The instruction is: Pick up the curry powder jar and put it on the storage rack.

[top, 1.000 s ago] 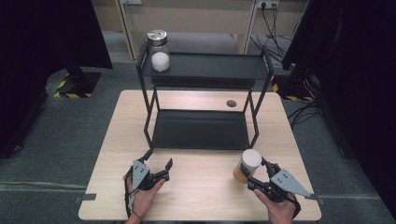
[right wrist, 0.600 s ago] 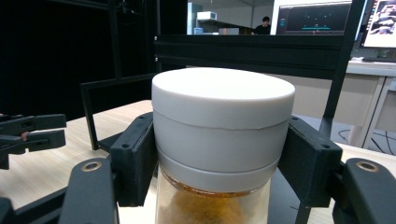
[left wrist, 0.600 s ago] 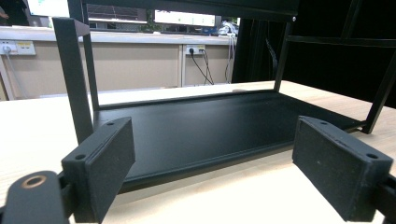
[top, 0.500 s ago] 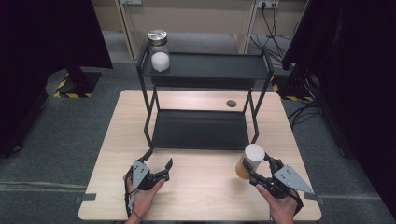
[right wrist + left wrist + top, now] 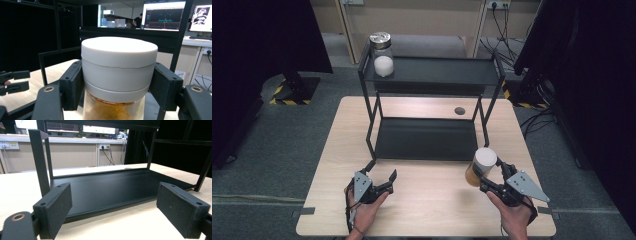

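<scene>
White-lidded jar [image 5: 481, 166] clamped in right hand-held gripper [image 5: 492, 172]; left hand-held gripper [image 5: 381, 176] wide, unladen, before black shelf rack [image 5: 427, 140]

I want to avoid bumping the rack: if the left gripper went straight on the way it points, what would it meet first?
Likely the front lip of the rack's lower shelf, which lies dead ahead between the open left gripper's jaws; only bare table comes before it.

Grey floor [image 5: 287, 145], beige wall [image 5: 422, 20] with sockets [image 5: 494, 4]. Black curtains [image 5: 257, 55] both sides. Lit monitors [image 5: 163, 15] behind.
</scene>
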{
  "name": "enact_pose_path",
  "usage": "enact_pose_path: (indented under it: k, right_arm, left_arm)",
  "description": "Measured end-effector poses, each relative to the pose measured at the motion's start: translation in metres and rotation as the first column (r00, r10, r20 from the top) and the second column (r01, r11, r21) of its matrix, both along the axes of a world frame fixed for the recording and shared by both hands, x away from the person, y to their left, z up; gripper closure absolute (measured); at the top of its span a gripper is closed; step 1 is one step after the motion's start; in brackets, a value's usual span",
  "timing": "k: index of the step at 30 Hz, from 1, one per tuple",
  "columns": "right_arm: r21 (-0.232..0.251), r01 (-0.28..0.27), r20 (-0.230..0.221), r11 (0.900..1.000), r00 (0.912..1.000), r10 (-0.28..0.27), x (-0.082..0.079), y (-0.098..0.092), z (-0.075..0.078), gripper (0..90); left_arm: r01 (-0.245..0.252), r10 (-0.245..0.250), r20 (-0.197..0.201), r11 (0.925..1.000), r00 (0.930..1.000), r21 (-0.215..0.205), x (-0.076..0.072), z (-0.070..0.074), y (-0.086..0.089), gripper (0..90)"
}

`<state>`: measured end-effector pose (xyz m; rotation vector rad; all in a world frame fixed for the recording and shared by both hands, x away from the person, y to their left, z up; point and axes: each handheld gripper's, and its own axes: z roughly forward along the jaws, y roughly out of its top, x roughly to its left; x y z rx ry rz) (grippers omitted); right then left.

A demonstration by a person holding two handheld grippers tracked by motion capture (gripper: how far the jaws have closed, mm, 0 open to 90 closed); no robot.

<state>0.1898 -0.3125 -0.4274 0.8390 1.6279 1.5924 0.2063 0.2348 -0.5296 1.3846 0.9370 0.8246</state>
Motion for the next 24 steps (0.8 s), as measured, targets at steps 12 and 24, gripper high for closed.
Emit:
enact_pose_path:
  k: [12, 24]
  right_arm:
    - [0.009, 0.017, 0.022, 1.0, 0.9996, -0.017, 0.006, 0.002, 0.012, 34.3]
    - [0.018, 0.029, 0.036, 0.999, 0.9989, -0.029, 0.013, 0.004, 0.023, 34.3]
  left_arm:
    - [-0.002, 0.002, -0.001, 1.0, 1.0, 0.0, 0.0, 0.0, 0.0, 12.4]
    - [-0.002, 0.002, -0.002, 1.0, 1.0, 0.0, 0.0, 0.0, 0.0, 12.5]
